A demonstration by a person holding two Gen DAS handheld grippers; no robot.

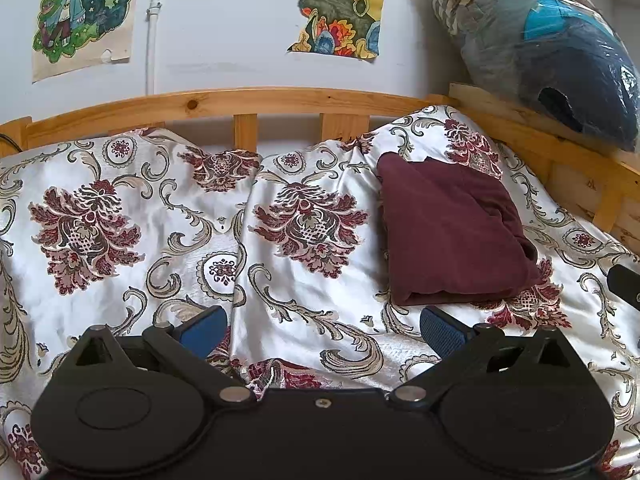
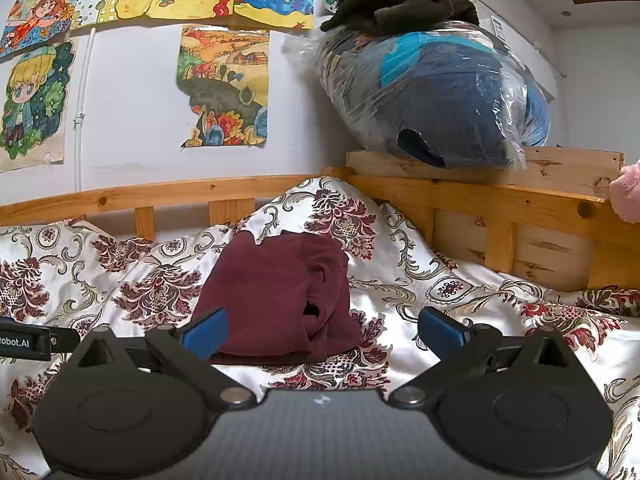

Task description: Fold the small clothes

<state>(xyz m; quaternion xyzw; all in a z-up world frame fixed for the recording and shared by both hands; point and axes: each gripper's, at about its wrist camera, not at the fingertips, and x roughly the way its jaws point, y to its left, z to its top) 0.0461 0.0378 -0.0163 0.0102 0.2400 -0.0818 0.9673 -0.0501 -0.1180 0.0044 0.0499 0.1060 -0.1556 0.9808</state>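
Ahead of both wide-open, empty jaws, folded maroon garment (image 2: 276, 296) on floral bedspread (image 1: 168, 216), untouched.

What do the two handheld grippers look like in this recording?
Both match: the left gripper and right gripper have black bodies with round discs, silver pivot pins and blue ribbed fingers. White lettering ending "Robot.AI" marks the left one's side.

Maroon garment (image 1: 452, 236), apparently folded into a rectangle, flat on floral bedspread (image 1: 168, 208)

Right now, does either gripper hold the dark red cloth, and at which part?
Nothing is held. The left gripper and right gripper are open, and the folded dark red cloth lies free on the bedcover.
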